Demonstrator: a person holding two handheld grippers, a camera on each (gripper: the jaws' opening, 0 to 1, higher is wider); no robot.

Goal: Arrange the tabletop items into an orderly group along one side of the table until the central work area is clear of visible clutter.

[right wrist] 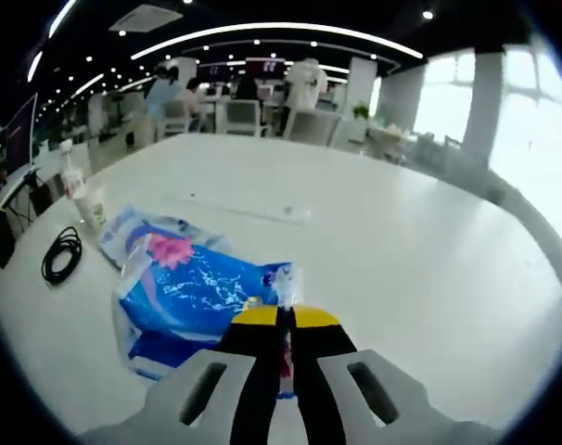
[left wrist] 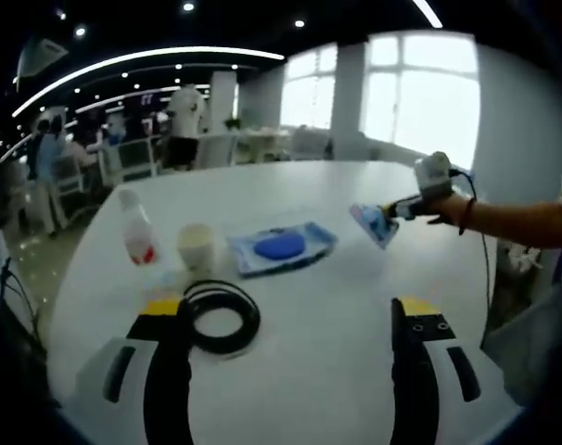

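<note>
1. Coiled black cable (left wrist: pixel 216 315) lies nearest, just beside the left gripper (left wrist: pixel 295 320), whose jaws are spread and empty.
2. Bottle (left wrist: pixel 135 230), cup (left wrist: pixel 196 246) and flat blue packet (left wrist: pixel 283 247) sit mid-table.
3. Right gripper (right wrist: pixel 284 320) is clenched on a blue plastic pouch (right wrist: pixel 193 292), lifted off the table (right wrist: pixel 402 250).
4. Pouch judged light, limp, slippery; an edge pinch suits it.
</note>
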